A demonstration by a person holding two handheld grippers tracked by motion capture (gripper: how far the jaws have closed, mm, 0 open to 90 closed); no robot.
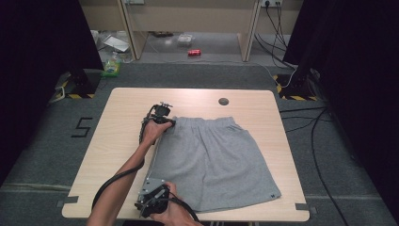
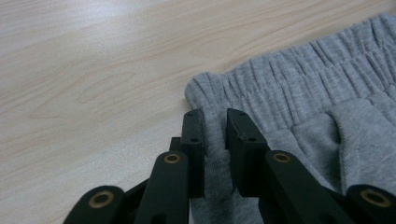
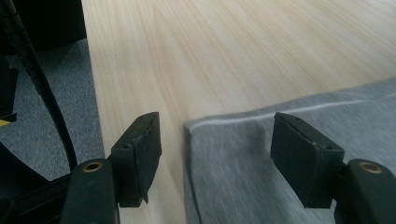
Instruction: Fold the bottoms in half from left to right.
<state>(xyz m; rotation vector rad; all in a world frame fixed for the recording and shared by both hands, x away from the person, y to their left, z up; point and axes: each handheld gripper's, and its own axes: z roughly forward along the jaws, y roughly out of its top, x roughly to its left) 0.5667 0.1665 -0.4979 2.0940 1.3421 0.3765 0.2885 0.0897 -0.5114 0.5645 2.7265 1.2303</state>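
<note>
- Grey shorts (image 1: 216, 160) are laid flat on the wooden table (image 1: 122, 136), waistband at the far edge.
- The left gripper (image 2: 215, 122) is clamped on a fold of fabric at the waistband corner (image 2: 205, 88).
- The right gripper (image 3: 215, 135) is held with jaws apart around the hem corner (image 3: 194, 125), no pad pressing the cloth.

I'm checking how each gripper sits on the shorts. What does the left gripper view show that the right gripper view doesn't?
Left gripper view: the left gripper pinching a fold of the grey shorts just below the gathered elastic waistband.

Right gripper view: the right gripper with jaws wide apart, straddling the stitched hem corner without pressing it, plus grey carpet beside the table edge.

Both: grey fabric lying on the light wooden table.
</note>
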